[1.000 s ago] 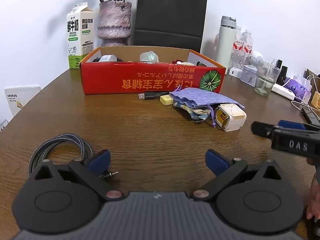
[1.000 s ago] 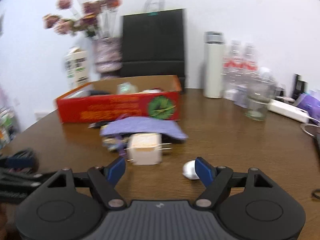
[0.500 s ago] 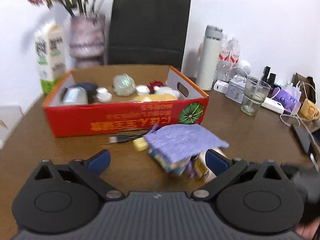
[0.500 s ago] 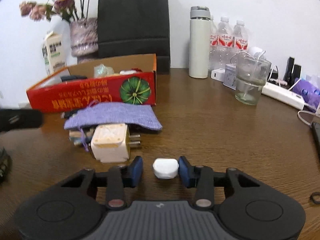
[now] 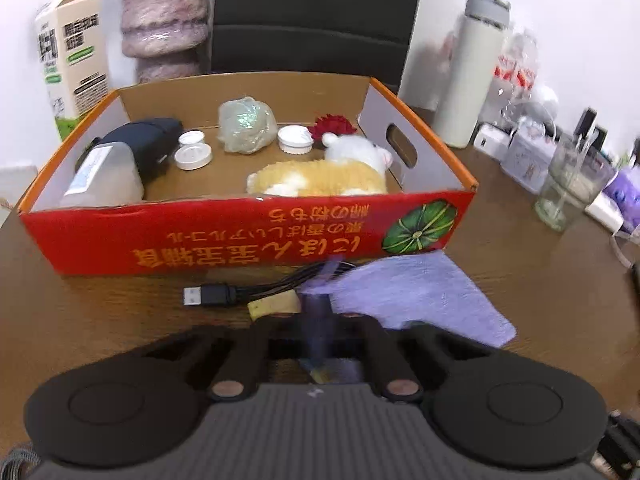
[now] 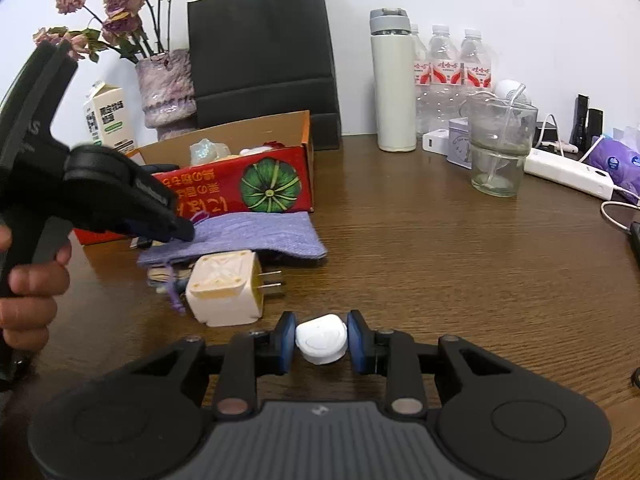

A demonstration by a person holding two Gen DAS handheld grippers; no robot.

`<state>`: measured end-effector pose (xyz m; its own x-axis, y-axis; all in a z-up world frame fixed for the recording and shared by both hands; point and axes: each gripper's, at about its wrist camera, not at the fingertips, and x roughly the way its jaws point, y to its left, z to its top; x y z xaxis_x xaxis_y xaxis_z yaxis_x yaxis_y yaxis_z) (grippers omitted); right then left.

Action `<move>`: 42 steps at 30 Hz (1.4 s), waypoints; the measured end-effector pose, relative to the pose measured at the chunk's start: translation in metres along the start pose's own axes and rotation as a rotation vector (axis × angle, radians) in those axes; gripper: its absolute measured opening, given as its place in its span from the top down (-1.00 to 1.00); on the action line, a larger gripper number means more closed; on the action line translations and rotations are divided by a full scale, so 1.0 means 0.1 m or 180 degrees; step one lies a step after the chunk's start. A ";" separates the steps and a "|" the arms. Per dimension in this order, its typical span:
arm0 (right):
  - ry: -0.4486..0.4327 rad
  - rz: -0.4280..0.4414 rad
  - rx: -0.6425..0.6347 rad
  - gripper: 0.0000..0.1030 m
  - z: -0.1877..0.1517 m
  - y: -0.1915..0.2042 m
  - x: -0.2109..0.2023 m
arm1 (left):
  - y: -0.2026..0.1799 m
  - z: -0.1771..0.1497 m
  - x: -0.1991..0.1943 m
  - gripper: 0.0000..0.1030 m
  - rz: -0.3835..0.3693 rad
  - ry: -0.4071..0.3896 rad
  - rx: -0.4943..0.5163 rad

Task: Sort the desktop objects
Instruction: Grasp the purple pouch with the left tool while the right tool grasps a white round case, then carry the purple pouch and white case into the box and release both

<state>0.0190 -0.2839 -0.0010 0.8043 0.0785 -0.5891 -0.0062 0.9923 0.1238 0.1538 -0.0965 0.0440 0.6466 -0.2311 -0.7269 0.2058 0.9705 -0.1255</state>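
We clench the left gripper (image 5: 316,320) on the purple pouch (image 5: 408,292); right gripper (image 6: 321,340) fingers (image 6: 286,340) are closing around the white case (image 6: 321,339). Box (image 5: 240,236) part-filled; plug adapter (image 6: 226,290) remains beside our fingers.

Counts: 3 water bottles (image 6: 446,76), 1 thermos (image 6: 392,84), 1 glass (image 6: 498,148), 1 red box (image 5: 248,236), 2 white lids (image 5: 192,156), 1 milk carton (image 5: 72,52).

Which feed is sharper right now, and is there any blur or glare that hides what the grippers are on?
Right wrist view: sharp; the right gripper closing, pads against the small white case; soft sheen on the table, edges bowed by the fisheye. Left wrist view: motion-blurred near the lens; the left gripper smeared over the purple pouch, so any grip is unclear; the red box stays readable.
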 end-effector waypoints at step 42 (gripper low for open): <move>0.0094 0.0743 -0.0025 0.49 2.10 0.63 1.08 | 1.02 1.43 0.23 0.97 0.0337 -0.0373 -0.0122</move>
<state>0.2300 -0.2332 0.1111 0.7626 0.3087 -0.5684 -0.1948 0.9476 0.2533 0.2944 -0.0122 0.1108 0.7450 -0.1315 -0.6540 0.1051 0.9913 -0.0796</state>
